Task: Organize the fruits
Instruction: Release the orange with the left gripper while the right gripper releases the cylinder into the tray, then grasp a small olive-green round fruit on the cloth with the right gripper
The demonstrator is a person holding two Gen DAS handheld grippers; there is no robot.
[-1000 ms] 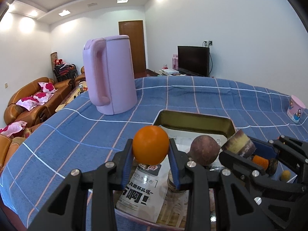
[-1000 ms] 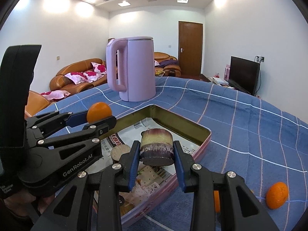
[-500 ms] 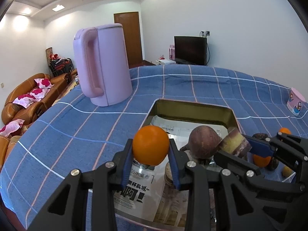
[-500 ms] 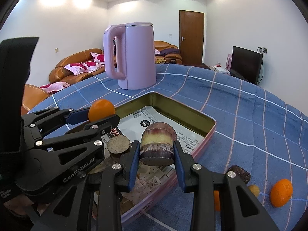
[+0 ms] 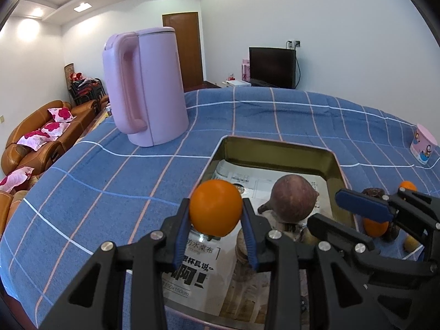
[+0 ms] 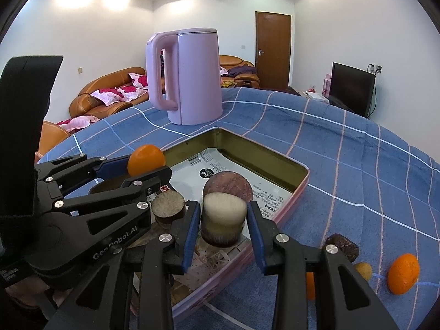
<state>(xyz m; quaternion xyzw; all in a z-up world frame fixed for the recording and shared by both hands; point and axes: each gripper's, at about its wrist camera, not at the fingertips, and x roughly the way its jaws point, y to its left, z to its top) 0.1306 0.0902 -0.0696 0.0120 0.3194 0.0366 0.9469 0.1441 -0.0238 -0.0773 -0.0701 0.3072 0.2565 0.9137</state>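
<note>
Centrally, the left gripper point(image 5: 216, 221) has its blue-padded fingers closed on a round orange fruit point(image 5: 216, 211), which is held above the near end of the shallow, gold-lined rectangular metal tray point(image 5: 277, 148), presumably so that it can be lowered onto the newspaper lining point(image 5: 192, 272). The right gripper point(image 6: 223, 224) is spread wide on either side of a stubby cylindrical cut piece with a pale top and purplish-brown skin point(image 6: 223, 220); small gaps show at both pads, so the piece appears to be standing upright in the tray by itself. Behind it sit a round reddish-brown fruit point(image 6: 228, 187) and a brown cut disc point(image 6: 168, 206), grouped toward the tray's near side. Outside the tray, on the blue checked tablecloth point(image 6: 371, 170), a loose orange point(image 6: 403, 273), a dark wrinkled fruit point(image 6: 342, 247) and a small yellowish fruit point(image 6: 363, 271) remain unsorted. A tall lilac electric kettle point(image 5: 145, 86) stands well apart from the tray.
</note>
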